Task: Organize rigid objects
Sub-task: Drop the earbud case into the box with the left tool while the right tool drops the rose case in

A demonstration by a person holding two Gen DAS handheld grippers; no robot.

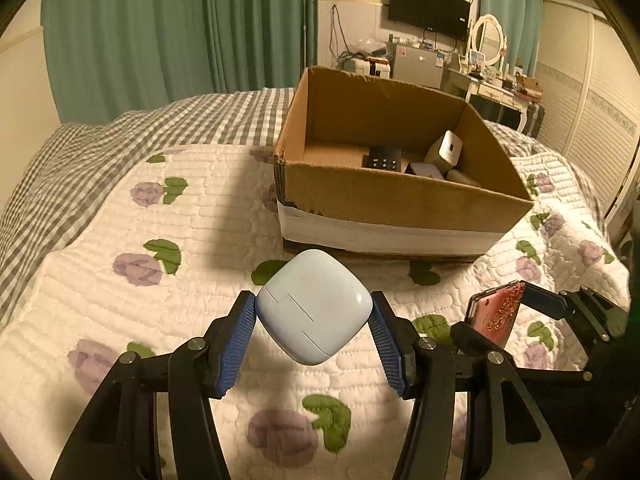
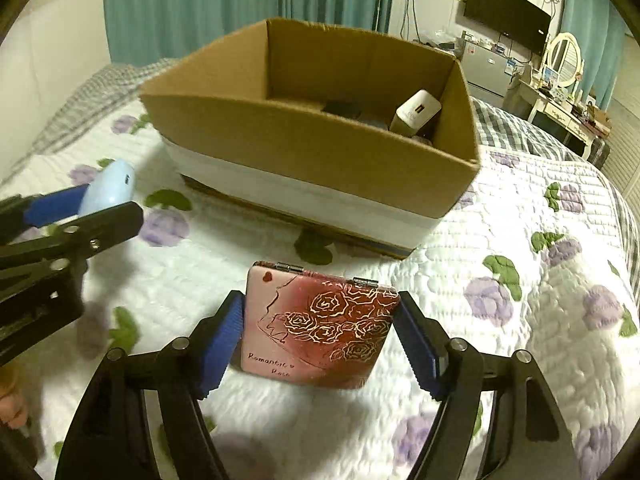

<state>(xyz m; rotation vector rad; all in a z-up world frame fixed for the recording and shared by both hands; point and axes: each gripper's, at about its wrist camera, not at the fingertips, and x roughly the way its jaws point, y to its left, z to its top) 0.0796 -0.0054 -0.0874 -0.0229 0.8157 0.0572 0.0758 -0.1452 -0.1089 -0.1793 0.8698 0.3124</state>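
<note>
My left gripper (image 1: 314, 306) is shut on a pale blue rounded case (image 1: 314, 306), held above the quilt just in front of the cardboard box (image 1: 400, 196). My right gripper (image 2: 320, 320) is shut on a pink and red rose-patterned compact (image 2: 320, 324), held a little above the bed before the box (image 2: 312, 152). The compact also shows at the right of the left wrist view (image 1: 498, 312), and the blue case at the left of the right wrist view (image 2: 108, 190). The box holds a white charger (image 2: 416, 114) and some dark items (image 1: 382, 158).
The box stands on a white quilt (image 1: 120, 240) with purple flowers over a grey checked bedspread (image 1: 80, 140). Green curtains (image 1: 160, 28) hang behind. A wall TV (image 1: 428, 8), a small fridge and a dressing table with a mirror stand at the back right.
</note>
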